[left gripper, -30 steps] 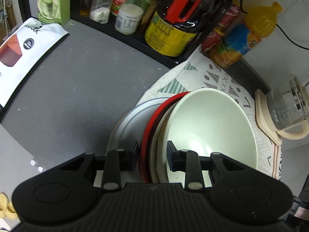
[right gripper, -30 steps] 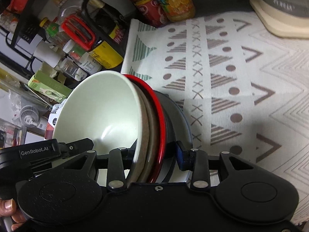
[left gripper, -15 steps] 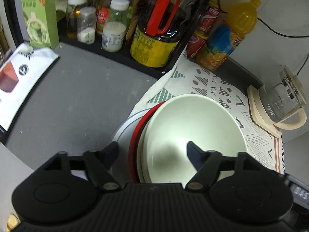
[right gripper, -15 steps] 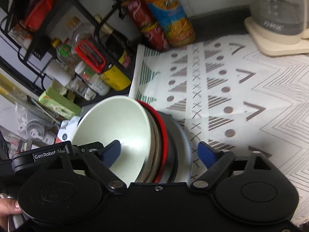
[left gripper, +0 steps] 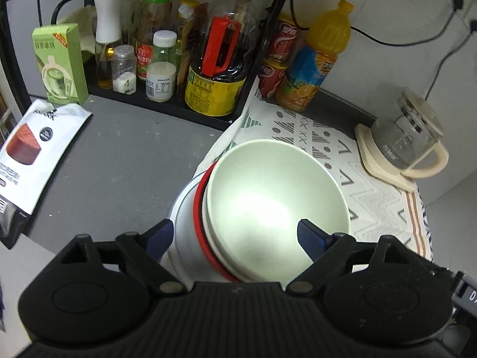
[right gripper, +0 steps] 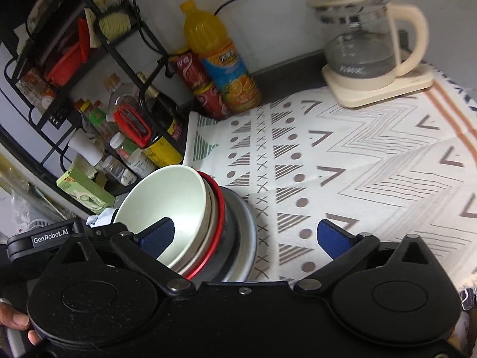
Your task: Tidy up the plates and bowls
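Both our left gripper (left gripper: 234, 234) and right gripper (right gripper: 244, 235) have just spread their fingers, holding nothing, above the bowls and plates (left gripper: 277, 205) stacked on the cloth-covered worktop (right gripper: 372, 161), which we judge stiff, breakable, slippery, best pinched by the rims.

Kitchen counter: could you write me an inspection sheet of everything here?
Surface: grey counter, patterned cloth over part.
Job's things: pale green bowl on top of a stack, red-rimmed dish and grey plate beneath.
Clutter: orange drink bottle, glass kettle, white pouch, green box.
Grippers: left gripper and right gripper, jaws just opened wide, holding nothing.
Cables: black cord to wall socket.
Surroundings: black rack of condiment bottles.
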Motion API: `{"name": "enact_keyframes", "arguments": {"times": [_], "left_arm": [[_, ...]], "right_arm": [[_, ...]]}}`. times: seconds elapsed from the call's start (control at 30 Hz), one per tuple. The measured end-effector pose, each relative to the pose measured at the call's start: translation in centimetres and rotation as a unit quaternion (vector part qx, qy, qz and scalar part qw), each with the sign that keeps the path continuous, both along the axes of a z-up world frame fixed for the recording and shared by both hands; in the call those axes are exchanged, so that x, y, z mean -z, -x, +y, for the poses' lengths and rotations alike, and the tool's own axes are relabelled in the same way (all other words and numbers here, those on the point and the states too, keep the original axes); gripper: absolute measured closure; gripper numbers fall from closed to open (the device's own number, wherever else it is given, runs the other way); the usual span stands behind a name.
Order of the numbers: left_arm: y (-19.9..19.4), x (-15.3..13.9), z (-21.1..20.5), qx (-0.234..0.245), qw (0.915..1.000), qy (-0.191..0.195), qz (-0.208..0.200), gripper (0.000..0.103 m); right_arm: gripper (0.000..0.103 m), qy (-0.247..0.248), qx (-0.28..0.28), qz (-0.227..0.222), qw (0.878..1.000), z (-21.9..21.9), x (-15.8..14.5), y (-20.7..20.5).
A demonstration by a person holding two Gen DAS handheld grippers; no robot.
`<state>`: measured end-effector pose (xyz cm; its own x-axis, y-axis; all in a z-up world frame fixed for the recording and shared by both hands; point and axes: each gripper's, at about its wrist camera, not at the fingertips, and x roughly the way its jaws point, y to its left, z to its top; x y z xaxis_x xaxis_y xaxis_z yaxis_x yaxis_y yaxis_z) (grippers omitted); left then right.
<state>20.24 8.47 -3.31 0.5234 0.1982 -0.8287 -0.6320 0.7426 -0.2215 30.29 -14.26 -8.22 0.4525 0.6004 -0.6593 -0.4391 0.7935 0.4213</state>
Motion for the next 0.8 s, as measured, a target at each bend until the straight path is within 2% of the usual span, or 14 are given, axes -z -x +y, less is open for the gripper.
{"name": "enact_keyframes", "arguments": {"times": [0.2,0.33,0.47,0.57,0.7,0.8], "left_arm": [[2.1,-1.3,-1.6,0.015,0.9997,-0.015,-0.01,0.01],[3.6,-2.1,-2.6,0.022,0.9995,-0.01,-0.018,0.008],[4.6,-3.0,-3.8,0.04,0.9987,-0.01,-0.029,0.0],[5.1,-3.8,-4.3,0.045,0.998,-0.008,-0.043,0.0],[5.4,-5.2,-5.3,0.074,0.9948,-0.035,-0.061,0.0],[5.8,-5.8,-5.3,0.09,0.993,-0.028,-0.071,0.0]], "right_arm": [[0.0,0.001,0.026,-0.021,0.999,-2.4,-0.3,2.0],[0.0,0.002,0.049,-0.034,0.998,-3.8,-1.2,3.7],[0.0,0.022,0.07,-0.062,0.995,-4.6,-2.6,5.1],[0.0,0.03,0.088,-0.076,0.993,-5.2,-3.6,6.1],[0.0,0.031,0.106,-0.094,0.989,-5.9,-4.4,7.4],[0.0,0.047,0.123,-0.106,0.986,-6.0,-4.8,8.5]]}}
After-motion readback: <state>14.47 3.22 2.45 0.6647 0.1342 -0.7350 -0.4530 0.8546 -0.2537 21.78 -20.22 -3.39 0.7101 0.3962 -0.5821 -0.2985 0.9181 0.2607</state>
